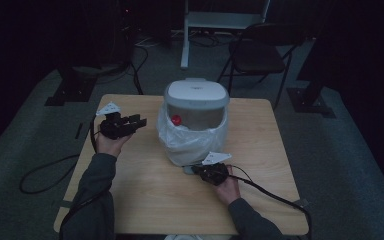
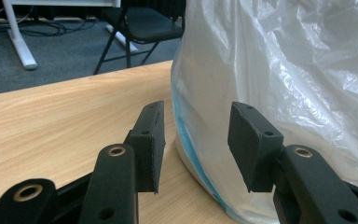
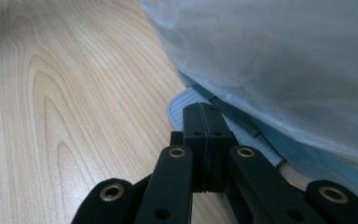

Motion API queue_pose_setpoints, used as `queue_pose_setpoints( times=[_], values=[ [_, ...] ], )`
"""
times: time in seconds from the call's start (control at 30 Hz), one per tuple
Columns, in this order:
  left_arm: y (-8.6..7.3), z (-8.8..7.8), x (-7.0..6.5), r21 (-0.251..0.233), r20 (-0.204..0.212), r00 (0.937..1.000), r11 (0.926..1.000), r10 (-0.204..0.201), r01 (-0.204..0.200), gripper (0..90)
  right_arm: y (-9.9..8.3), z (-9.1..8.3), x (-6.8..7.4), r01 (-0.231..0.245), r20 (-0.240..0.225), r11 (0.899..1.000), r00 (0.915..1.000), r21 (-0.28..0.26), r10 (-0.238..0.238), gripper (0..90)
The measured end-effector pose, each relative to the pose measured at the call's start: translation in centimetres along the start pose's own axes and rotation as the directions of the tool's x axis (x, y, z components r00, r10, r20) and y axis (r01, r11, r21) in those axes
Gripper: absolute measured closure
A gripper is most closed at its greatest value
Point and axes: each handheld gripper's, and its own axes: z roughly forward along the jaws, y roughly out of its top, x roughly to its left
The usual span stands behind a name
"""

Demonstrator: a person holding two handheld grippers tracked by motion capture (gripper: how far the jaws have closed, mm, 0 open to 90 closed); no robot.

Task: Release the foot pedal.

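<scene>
A person sits at a wooden tabletop (image 1: pixel 145 185) in a dim room. On the left, the left tool (image 1: pixel 130 123) hovers above the tabletop beside the bin, its jaws parted and holding nothing. At the middle stands a small grey pedal bin (image 1: pixel 196 100), lined with a white plastic bag (image 1: pixel 190 142) that drapes over its sides. On the right, the right tool (image 3: pixel 205 135) rests with jaws clenched together, empty, pressing on the bin's foot pedal (image 3: pixel 186 105).

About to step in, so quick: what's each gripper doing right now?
Left gripper: open, nothing held, jaws near the bagged bin.
Right gripper: shut, nothing held, tips over the bin's pedal.
</scene>
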Motion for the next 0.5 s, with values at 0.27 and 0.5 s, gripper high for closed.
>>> queue_pose_setpoints(
  times=[0.27, 0.5],
  values=[
    [-0.7, 0.3, 0.1, 0.009, -0.013, 0.9999, 0.9999, -0.007, 0.007, 56.9, 0.4, -1.3, 0.1, 0.051, 0.057, 0.999, 0.9970, 0.019, -0.052, 90.0],
    [-2.7, -0.1, 1.0, 0.036, -0.051, 0.9982, 0.9988, -0.032, 0.034, 56.8, -0.5, -4.6, -2.2, 0.034, 0.113, 0.999, 0.9929, 0.021, -0.036, 90.0]
  ],
)
